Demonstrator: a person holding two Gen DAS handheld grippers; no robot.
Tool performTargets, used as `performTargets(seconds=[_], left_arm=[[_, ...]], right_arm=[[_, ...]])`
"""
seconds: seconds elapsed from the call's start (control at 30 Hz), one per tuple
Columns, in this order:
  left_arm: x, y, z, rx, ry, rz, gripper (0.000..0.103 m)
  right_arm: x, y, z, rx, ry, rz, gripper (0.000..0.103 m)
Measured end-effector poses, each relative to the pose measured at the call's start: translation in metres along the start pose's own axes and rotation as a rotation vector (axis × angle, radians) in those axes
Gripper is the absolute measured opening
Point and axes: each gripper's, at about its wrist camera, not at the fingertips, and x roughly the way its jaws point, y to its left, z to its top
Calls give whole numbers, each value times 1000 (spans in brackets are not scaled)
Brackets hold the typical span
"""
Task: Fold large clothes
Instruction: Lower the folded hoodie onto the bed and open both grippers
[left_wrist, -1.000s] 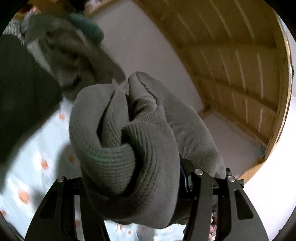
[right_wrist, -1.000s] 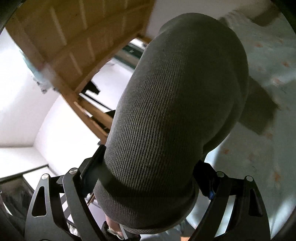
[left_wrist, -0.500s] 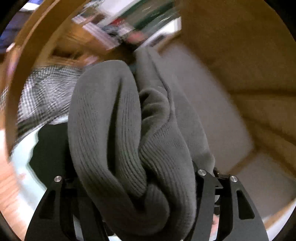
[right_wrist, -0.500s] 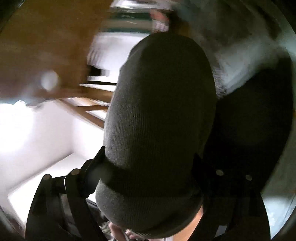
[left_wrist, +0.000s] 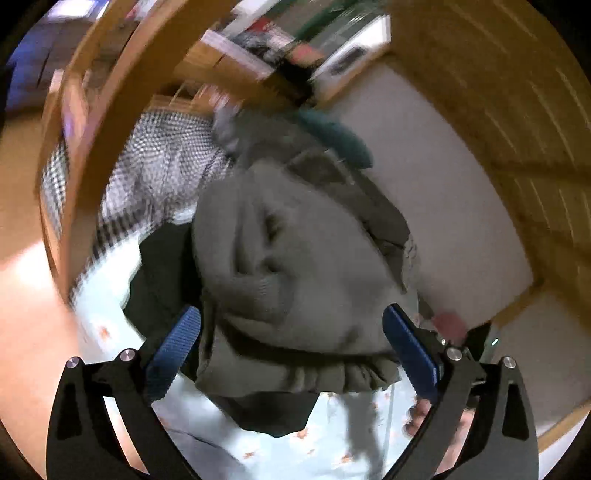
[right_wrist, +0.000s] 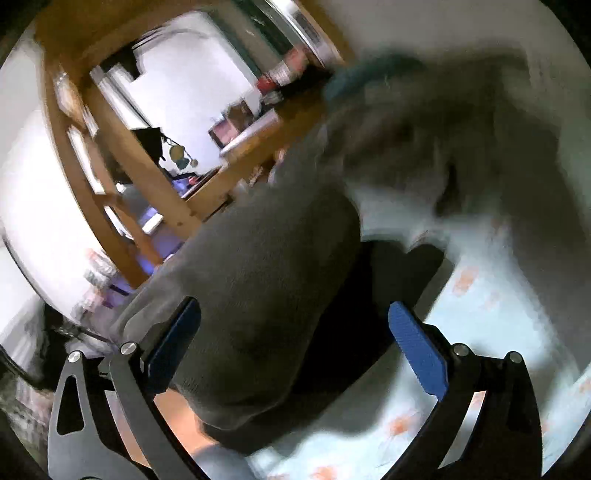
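A grey knit garment (left_wrist: 295, 266) lies in a folded bundle on top of a dark garment (left_wrist: 269, 410) on the pale floral sheet (left_wrist: 325, 450). My left gripper (left_wrist: 291, 354) is open just in front of it, blue pads (left_wrist: 173, 347) apart on either side of its ribbed hem. In the right wrist view the same grey garment (right_wrist: 258, 306) sits ahead, over the dark garment (right_wrist: 369, 314). My right gripper (right_wrist: 295, 350) is open, its left pad (right_wrist: 173, 343) close beside the grey knit. Both views are motion-blurred.
A heap of other clothes lies behind: a checked fabric (left_wrist: 147, 173), a teal piece (left_wrist: 340, 136) and grey items (right_wrist: 461, 129). A wooden bed frame (left_wrist: 103, 122) and its posts (right_wrist: 147, 177) border the sheet; a white wall (left_wrist: 443, 206) is on the right.
Both grippers were shut on the grey garment, carrying it; now both have opened and the garment rests on the dark one. The cameras swung toward the clothes heap.
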Motion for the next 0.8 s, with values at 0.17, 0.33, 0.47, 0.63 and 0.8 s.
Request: performTargets(seconds=[0.17,0.33,0.47,0.63,0.8], left_arm=[[10,-58,52,185,-130,90,97],[144,-72,91,409,102,444,97],[210,-26,64,356,303,402,99],[204,1,51,303,244,324,99],[211,8,48,269,225,311,99]], right_arm=[[20,68,37,-144,38,49,100],[85,84,23,-143,304,-117,101],[87,84,11,-188,346,-191,101],[89,83,-3,-205,343,-218,101],[110,96,-2,-210,346,-243,101]])
